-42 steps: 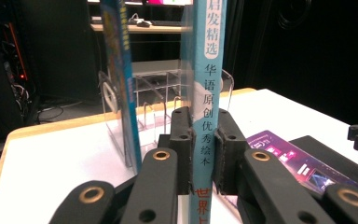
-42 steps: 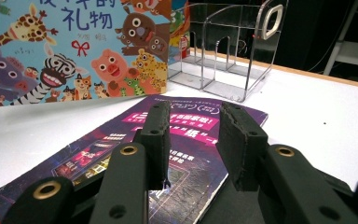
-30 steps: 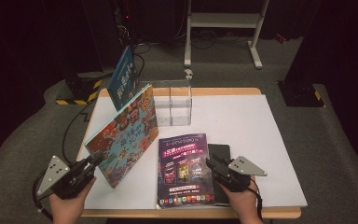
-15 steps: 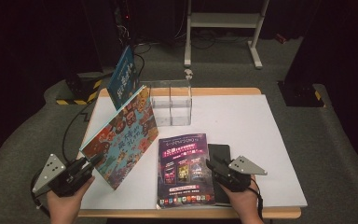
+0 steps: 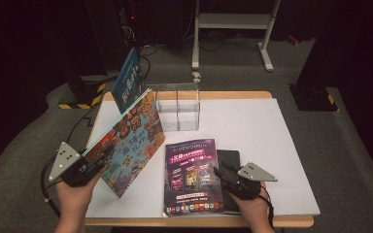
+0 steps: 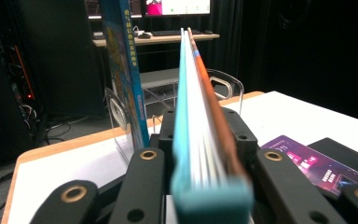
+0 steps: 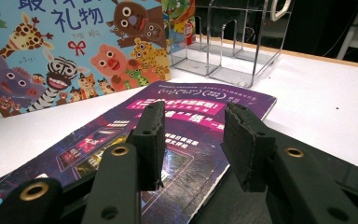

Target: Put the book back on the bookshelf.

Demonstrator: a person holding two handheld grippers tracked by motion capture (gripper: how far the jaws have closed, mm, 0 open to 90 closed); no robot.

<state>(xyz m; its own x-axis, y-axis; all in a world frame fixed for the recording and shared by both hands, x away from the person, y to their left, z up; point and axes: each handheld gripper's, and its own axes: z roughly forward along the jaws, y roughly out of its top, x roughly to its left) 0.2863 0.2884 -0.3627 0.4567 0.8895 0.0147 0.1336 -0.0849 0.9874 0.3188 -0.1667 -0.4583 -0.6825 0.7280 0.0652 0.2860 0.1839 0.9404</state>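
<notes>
The left gripper (image 5: 94,162) clamps its fingers on the edge of the animal picture book (image 5: 128,141), holding it tilted up off the white tabletop (image 5: 252,126) just left of the clear rack (image 5: 177,107); those fingers have just been easing wider. The right gripper (image 5: 221,173) rests open-fingered over the purple magazine (image 5: 192,177).
</notes>
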